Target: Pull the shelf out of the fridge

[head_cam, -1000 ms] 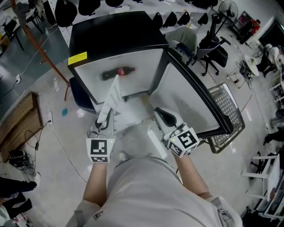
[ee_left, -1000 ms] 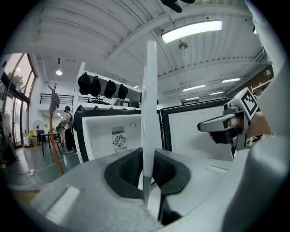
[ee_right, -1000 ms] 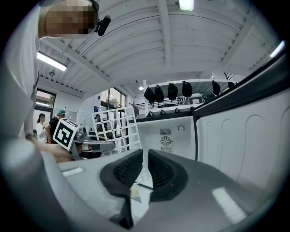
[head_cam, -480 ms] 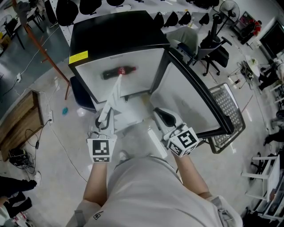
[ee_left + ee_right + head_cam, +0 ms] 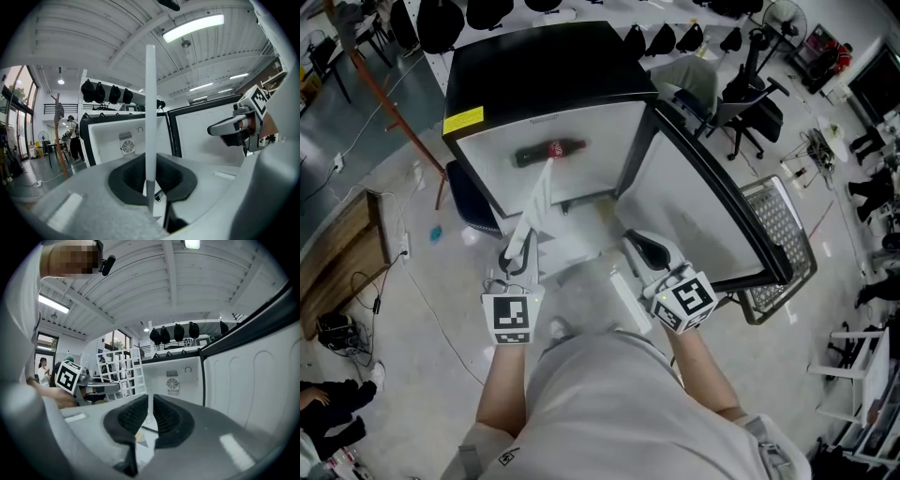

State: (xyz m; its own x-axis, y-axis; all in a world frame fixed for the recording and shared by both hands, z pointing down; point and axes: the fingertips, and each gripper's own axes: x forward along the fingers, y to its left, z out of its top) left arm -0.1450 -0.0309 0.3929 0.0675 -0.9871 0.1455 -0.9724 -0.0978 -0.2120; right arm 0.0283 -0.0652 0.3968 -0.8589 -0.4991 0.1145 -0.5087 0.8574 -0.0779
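A black fridge (image 5: 546, 70) stands with its door (image 5: 703, 202) swung open to the right, showing a white interior (image 5: 119, 138). The white wire shelf (image 5: 538, 199) is outside the fridge, upright and edge-on in the head view. My left gripper (image 5: 517, 251) is shut on its lower edge; the shelf's rim (image 5: 150, 117) rises straight up between the jaws. In the right gripper view the shelf's grid (image 5: 121, 369) shows at left, with the left gripper (image 5: 91, 386) below it. My right gripper (image 5: 645, 246) hovers beside it, shut, with nothing in it. A cola bottle (image 5: 549, 151) lies inside the fridge.
A grey wire rack (image 5: 780, 234) lies on the floor behind the open door. A wooden pallet (image 5: 342, 253) and cables sit at left, a red pole (image 5: 389, 108) leans behind. Office chairs (image 5: 750, 103) stand at back right. A person (image 5: 74, 138) stands far off.
The shelf has turned slightly, so it looks narrower and more edge-on in the head view. Both grippers have stayed almost where they were.
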